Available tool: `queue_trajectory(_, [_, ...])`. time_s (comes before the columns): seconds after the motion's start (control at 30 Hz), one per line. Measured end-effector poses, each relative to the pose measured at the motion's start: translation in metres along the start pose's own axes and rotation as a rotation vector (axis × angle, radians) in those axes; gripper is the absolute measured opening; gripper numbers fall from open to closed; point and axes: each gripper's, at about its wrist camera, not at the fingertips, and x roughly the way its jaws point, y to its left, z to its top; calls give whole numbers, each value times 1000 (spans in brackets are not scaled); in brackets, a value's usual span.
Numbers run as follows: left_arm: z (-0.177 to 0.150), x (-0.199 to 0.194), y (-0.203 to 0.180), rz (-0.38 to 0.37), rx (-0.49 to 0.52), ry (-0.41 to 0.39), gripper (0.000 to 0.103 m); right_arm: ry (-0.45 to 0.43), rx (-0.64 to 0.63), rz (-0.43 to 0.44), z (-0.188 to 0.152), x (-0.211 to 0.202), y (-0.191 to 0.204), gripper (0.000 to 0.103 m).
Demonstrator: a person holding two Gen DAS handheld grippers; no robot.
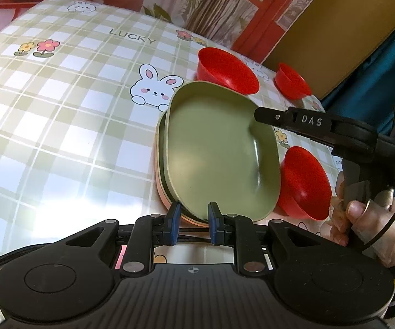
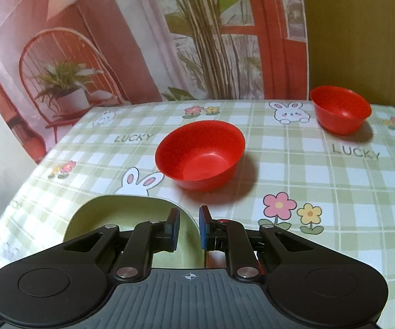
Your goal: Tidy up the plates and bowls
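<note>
A green square plate (image 1: pixel 216 148) hangs tilted just above a short stack of plates (image 1: pixel 160 150) whose bottom one is pink. My left gripper (image 1: pixel 194 213) is shut on the plate's near rim. My right gripper (image 1: pixel 262 115) is shut on its far right rim. In the right wrist view that rim of the green plate (image 2: pixel 120 219) runs between the blue pads of the right gripper (image 2: pixel 189 226). Three red bowls stand upright on the table: one behind the plate (image 1: pixel 226 70) (image 2: pixel 200 159), one near the far corner (image 1: pixel 292 81) (image 2: pixel 340 109), one right of the plate (image 1: pixel 304 183).
The table wears a green checked cloth (image 1: pixel 60 109) with rabbits and flowers. A printed backdrop (image 2: pixel 142 41) hangs behind the table's far edge, with a yellow-brown panel (image 2: pixel 356 27) to its right. A person's hand (image 1: pixel 361 216) holds the right gripper's handle.
</note>
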Motion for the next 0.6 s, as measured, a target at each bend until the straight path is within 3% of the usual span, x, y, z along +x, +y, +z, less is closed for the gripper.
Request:
queue_trajectory(0.3, [4,-4,-1,1,22,-24,36,-39,-84,-33,-11,-8,15,22])
queue_trajectory(0.43, [13,-18,3,10,24,-106,36,-77,-106,-45,-17,-19,17,22])
queue_trajectory(0.6, [38,-16,3,73,60,-204,35,-88,-112,-65,-24,-20,15,22])
